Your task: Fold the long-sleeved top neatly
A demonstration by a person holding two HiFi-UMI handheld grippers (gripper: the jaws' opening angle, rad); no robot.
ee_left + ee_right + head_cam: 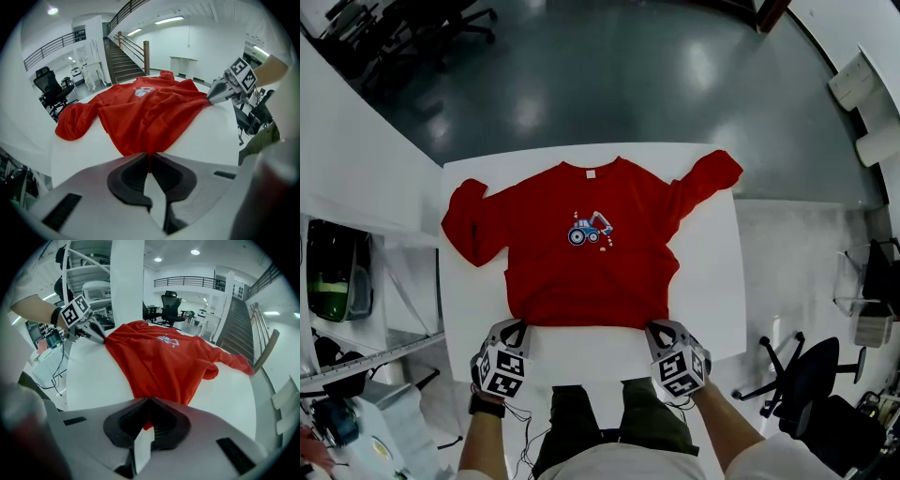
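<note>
I have the red top (591, 248) lying spread out on the white surface (712, 281), front side up, with the tractor print (589, 230) showing at mid-chest. In the head view its collar points to 12 o'clock and its hem runs along the 6 o'clock side, nearest me. The 9 o'clock sleeve (469, 225) lies out to the side and bends back down beside the body, close to the edge of the surface. The 2 o'clock sleeve (708, 183) angles up and away, with its cuff near the far corner of the surface.

My left tool (514, 330) is at the hem's 7 o'clock corner, tilted steeply down, jaws narrowed right onto the cloth. In the left gripper view a thin pinch of red fabric runs between the dark pads (129, 177), and the top ripples away from it toward 12 o'clock.

My right tool (659, 330) is at the hem's 5 o'clock corner, tilted down the same way, jaws likewise clamped on the hem. In the right gripper view the red edge tucks in between its pads (168, 423).

Each gripper view shows the other tool across the hem, nose down on its own corner. The stretch of hem between the two corners lies on the surface. An office chair (811, 375) stands on the floor at 4 o'clock, off the surface.
</note>
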